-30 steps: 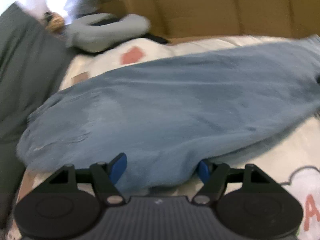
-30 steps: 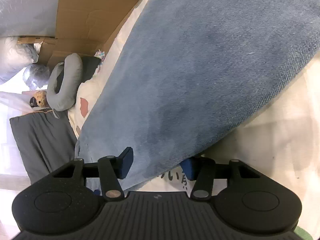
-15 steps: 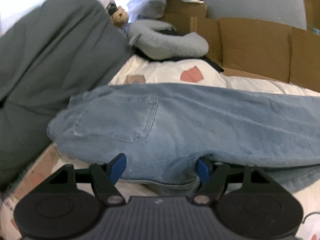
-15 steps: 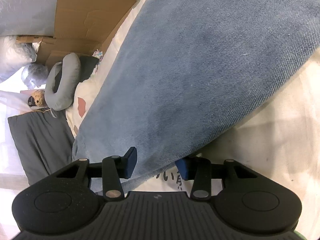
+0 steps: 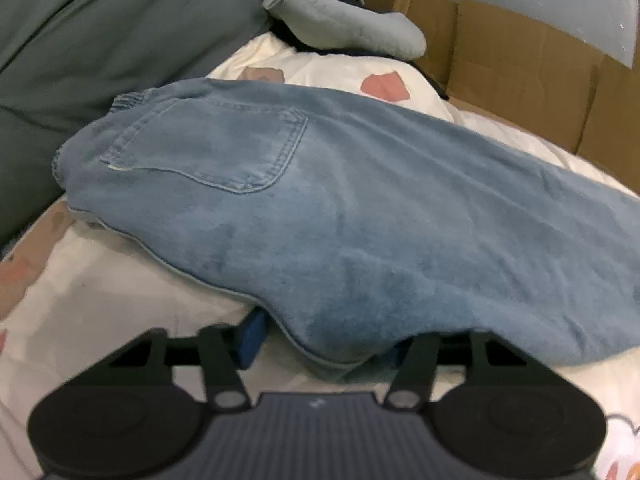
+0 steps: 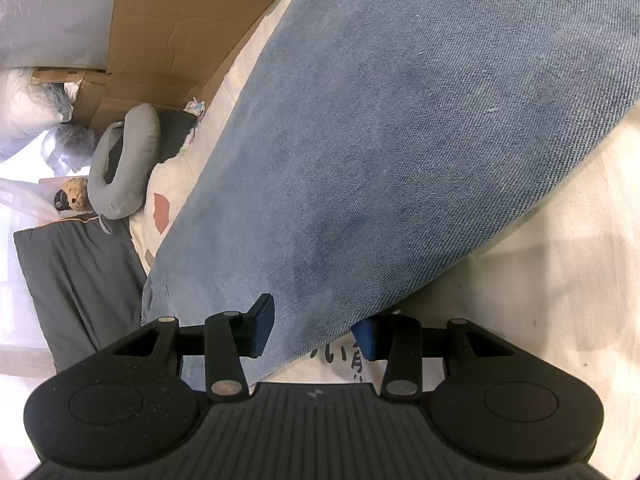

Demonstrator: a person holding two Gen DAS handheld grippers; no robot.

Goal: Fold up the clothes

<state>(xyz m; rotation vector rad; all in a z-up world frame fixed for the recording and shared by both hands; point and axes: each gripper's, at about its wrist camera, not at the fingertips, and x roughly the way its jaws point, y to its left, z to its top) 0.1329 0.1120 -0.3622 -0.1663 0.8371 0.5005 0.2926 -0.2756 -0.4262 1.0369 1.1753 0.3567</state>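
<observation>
While the jeans [image 5: 360, 208] are lying spread across the printed white bedding [image 5: 100, 300], the left gripper [image 5: 324, 336] is positioned at their near folded edge. Its jaws are closing, and a bulge of denim is sitting between the two blue pads. The left pad [image 5: 252, 336] is appearing just beside the fold; contact there cannot be confirmed. The right pad [image 5: 396, 354] is mostly covered by cloth. A back pocket [image 5: 212, 148] is facing up on the far left part of the garment, near the gathered waistband [image 5: 128, 100].

In the right wrist view, the same jeans [image 6: 400, 140] are filling most of the frame and running diagonally away from the right gripper [image 6: 316, 330]. The right gripper is standing partly closed with the denim edge passing between its pads. The left pad [image 6: 262, 328] is lying against the cloth. The right pad [image 6: 368, 338] is half hidden under the hem, so a firm pinch cannot be confirmed.

Flattened cardboard [image 6: 172, 40] is standing along the far side of the bed. A grey curved pillow [image 6: 120, 168] is resting at the head of the bed, with a small teddy bear [image 6: 74, 198] beside it and a dark grey quilt [image 6: 76, 284] next to that. No container is holding anything visible.

Both grippers are pointing downward at the mattress, low over the bedding.
</observation>
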